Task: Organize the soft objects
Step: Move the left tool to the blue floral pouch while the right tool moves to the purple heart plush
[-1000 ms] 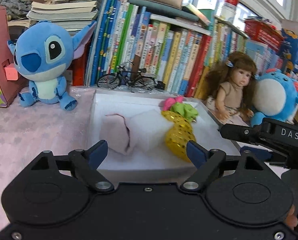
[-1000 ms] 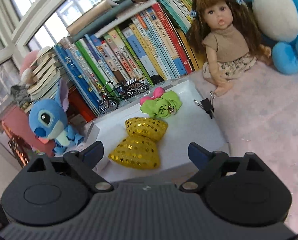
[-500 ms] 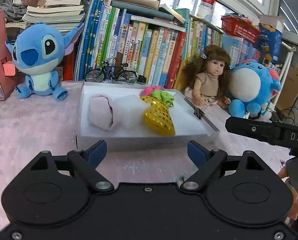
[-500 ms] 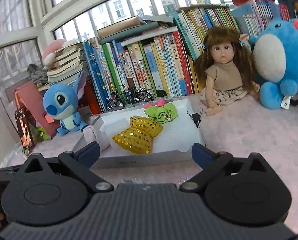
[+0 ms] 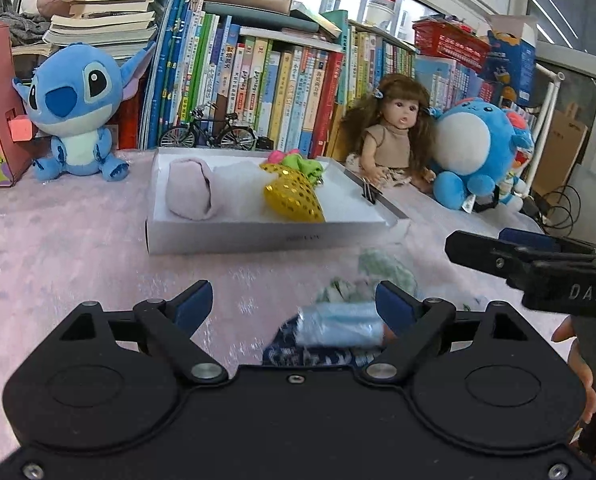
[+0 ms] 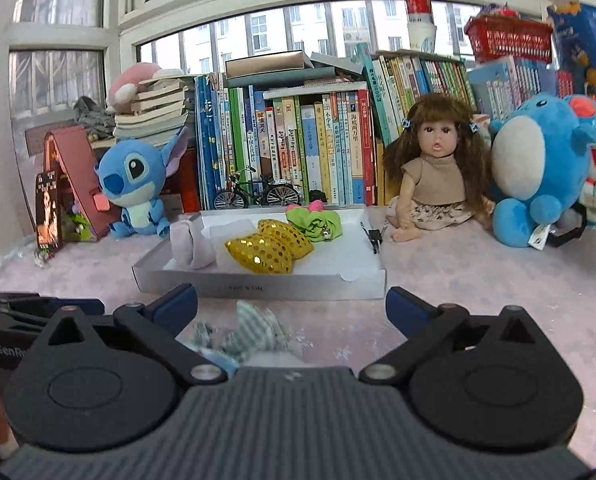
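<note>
A white shallow box point(image 5: 257, 236) point(image 6: 298, 286) on the pink tablecloth holds a pale pink sock point(image 5: 189, 188) point(image 6: 187, 244), a gold sequin bow point(image 5: 293, 196) point(image 6: 267, 246) and a green and pink scrunchie point(image 5: 304, 162) point(image 6: 316, 224). In front of the box lies a pile of soft items: a light blue roll point(image 5: 340, 322), dark blue patterned cloth point(image 5: 298, 354) and green striped cloth point(image 5: 382, 270) point(image 6: 253, 330). My left gripper point(image 5: 293, 304) is open, just above the pile. My right gripper point(image 6: 291, 306) is open, pulled back in front of the box; it also shows in the left wrist view point(image 5: 530, 256).
A Stitch plush point(image 5: 79, 112) point(image 6: 137, 188) stands at the back left, a toy bicycle point(image 5: 207, 132) and a row of books point(image 5: 257, 88) behind the box. A doll point(image 5: 394, 136) point(image 6: 434, 176) and a blue plush point(image 5: 478, 148) point(image 6: 538, 168) sit at the right. A binder clip point(image 6: 374, 236) is on the box's right edge.
Both grippers have pulled back from the box toward the near table edge. The pile of soft items in front of the box has come into view. Both stay open.
</note>
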A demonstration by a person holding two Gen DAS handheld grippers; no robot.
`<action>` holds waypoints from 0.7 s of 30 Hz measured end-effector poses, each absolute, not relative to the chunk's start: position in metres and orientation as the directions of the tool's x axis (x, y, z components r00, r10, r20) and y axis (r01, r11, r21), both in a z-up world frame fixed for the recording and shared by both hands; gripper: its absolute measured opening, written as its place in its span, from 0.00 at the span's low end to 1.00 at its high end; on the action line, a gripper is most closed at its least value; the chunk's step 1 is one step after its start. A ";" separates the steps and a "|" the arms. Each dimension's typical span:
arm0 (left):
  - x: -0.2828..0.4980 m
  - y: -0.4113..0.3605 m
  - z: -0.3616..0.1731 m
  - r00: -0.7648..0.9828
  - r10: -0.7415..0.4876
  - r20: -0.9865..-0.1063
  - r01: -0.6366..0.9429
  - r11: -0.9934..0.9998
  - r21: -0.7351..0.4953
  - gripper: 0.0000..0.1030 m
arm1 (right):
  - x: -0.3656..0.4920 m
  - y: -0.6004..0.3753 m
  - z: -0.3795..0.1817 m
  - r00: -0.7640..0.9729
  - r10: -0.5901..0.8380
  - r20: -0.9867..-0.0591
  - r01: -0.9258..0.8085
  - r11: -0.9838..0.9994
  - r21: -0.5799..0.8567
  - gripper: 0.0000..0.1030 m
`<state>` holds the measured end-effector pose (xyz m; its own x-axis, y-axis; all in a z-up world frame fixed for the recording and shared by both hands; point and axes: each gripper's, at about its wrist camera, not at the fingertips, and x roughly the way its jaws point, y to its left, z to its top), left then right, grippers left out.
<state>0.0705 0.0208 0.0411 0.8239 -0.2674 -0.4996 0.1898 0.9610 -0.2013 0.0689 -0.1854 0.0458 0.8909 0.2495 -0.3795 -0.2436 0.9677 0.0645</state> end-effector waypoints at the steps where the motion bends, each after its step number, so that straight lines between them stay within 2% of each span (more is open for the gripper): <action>1: 0.067 0.020 0.040 0.824 -0.269 -0.499 0.192 0.961 -0.200 0.85 | 0.065 -0.185 0.044 0.894 0.243 -0.375 -0.242 0.969 0.052 1.00; 11: 0.041 0.014 0.027 0.828 -0.277 -0.487 0.207 0.959 -0.193 0.86 | 0.029 -0.185 0.025 0.923 0.176 -0.342 -0.214 0.974 -0.076 1.00; 21: 0.027 0.006 0.014 0.826 -0.274 -0.492 0.207 0.960 -0.187 0.86 | 0.010 -0.184 0.005 0.919 0.139 -0.368 -0.206 0.967 -0.149 1.00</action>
